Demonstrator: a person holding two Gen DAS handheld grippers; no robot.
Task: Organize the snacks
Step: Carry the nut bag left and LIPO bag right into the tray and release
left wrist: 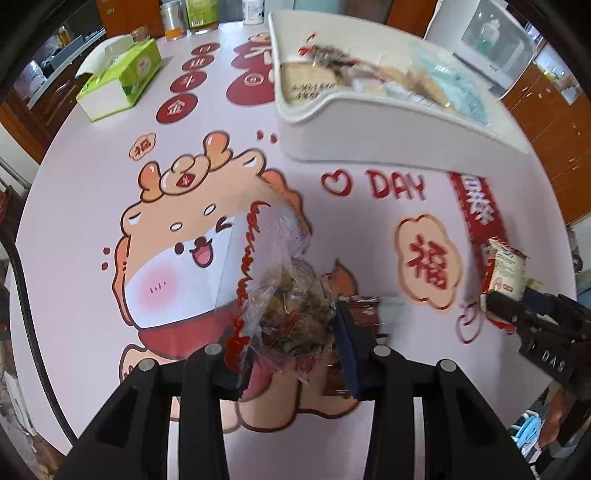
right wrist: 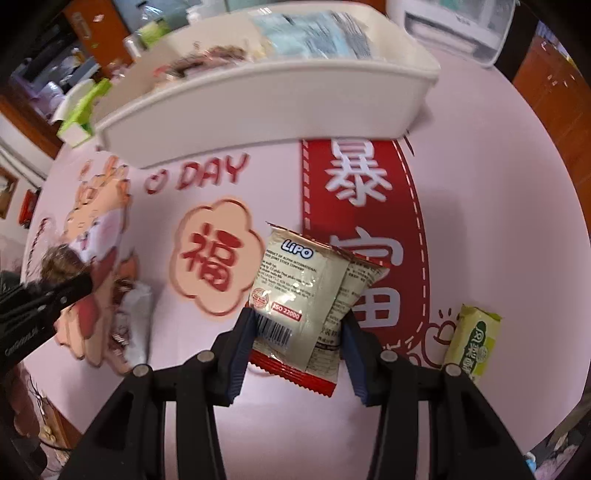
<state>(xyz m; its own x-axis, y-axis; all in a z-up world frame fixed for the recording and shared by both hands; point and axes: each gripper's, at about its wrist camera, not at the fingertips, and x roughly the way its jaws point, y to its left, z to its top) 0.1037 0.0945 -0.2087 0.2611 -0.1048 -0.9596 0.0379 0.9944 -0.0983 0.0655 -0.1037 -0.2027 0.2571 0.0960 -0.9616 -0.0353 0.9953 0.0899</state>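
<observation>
My left gripper (left wrist: 295,328) is shut on a clear plastic snack bag (left wrist: 291,295) with brown filling and red print, held above the pink table. My right gripper (right wrist: 299,332) is shut on a cream and red Lipo snack packet (right wrist: 306,295), also held above the table. The white storage bin (left wrist: 369,122) stands ahead, holding several snack packets; it also shows in the right wrist view (right wrist: 258,107). The right gripper with its packet appears at the right edge of the left wrist view (left wrist: 517,306). A green snack packet (right wrist: 472,339) lies on the table to the right.
A green tissue box (left wrist: 122,81) sits at the far left, with bottles and jars (left wrist: 173,18) behind it. A white appliance (left wrist: 495,48) stands behind the bin. A clear wrapped snack (right wrist: 133,325) lies on the table at the left.
</observation>
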